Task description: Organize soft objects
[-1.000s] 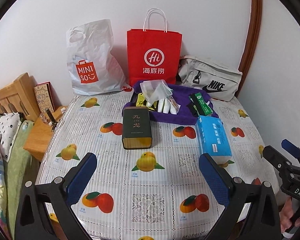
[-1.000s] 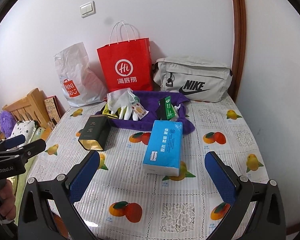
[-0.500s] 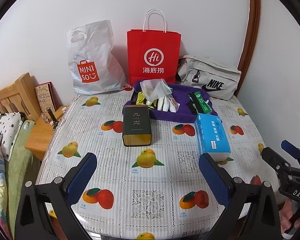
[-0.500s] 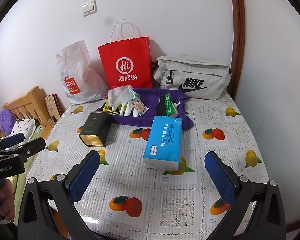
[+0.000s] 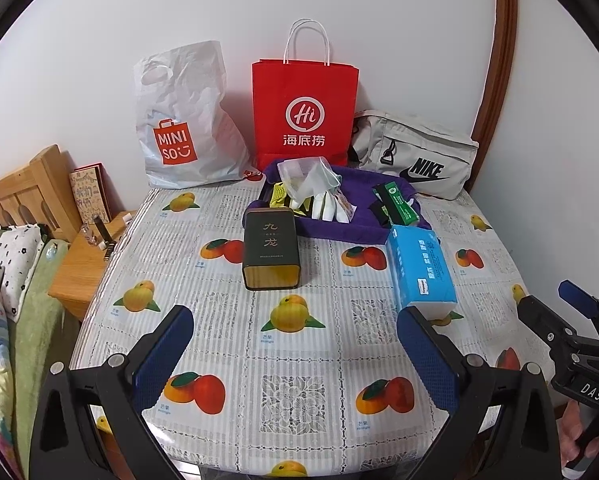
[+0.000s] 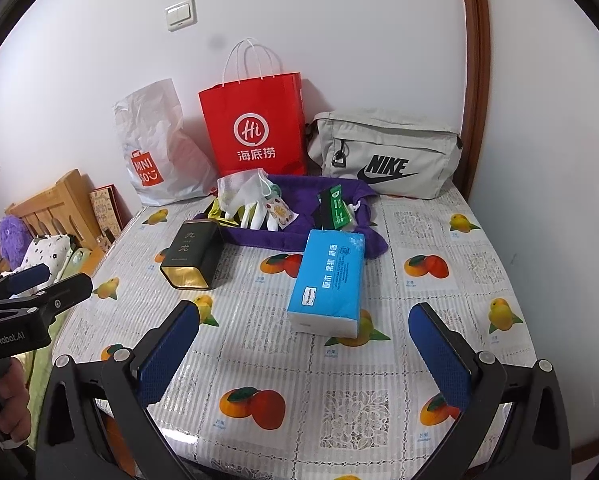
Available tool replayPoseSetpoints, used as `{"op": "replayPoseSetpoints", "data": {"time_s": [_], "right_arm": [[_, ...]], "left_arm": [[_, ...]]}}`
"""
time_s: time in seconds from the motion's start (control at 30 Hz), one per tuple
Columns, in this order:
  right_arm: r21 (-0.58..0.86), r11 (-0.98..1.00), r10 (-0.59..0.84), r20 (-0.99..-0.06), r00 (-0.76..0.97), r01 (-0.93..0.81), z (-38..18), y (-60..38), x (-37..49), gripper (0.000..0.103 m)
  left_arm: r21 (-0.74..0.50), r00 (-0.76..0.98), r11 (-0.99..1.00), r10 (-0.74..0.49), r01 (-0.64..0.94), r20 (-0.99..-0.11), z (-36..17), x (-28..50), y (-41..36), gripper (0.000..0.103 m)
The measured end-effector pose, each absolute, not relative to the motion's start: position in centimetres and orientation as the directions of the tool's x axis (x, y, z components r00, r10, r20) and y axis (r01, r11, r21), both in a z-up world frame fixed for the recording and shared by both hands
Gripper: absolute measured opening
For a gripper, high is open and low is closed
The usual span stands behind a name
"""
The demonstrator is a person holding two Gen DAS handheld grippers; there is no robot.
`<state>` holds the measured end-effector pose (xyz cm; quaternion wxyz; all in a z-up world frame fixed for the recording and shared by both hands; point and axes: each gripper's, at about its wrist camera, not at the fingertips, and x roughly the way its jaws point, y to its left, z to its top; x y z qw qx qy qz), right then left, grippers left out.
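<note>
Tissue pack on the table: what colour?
Light blue tissue pack, white along its near end; clearest in the right wrist view.

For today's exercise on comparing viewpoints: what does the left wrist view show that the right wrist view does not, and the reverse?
Only the left wrist view: the right gripper at its edge and the bedside stand. Only the right wrist view: the left gripper and a purple plush toy. Both share the blue tissue pack, dark tea tin, purple cloth tray, red bag and Nike bag; each view's own jaws stand open.
</note>
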<state>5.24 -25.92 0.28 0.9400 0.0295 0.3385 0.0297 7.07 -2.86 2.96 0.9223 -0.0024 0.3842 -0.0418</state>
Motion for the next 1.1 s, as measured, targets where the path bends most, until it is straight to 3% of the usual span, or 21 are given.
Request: {"op": "replayPoseSetpoints", "data": {"time_s": [1.1], "right_arm": [[0.065, 0.997, 0.073, -0.645, 0.761, -0.04, -0.12, -25.4, 5.23, 0.103]], "left_arm": [[-0.042, 0.703, 0.997, -0.08, 0.071, -0.707, 2.79, 6.32, -2.6, 0.103]]}}
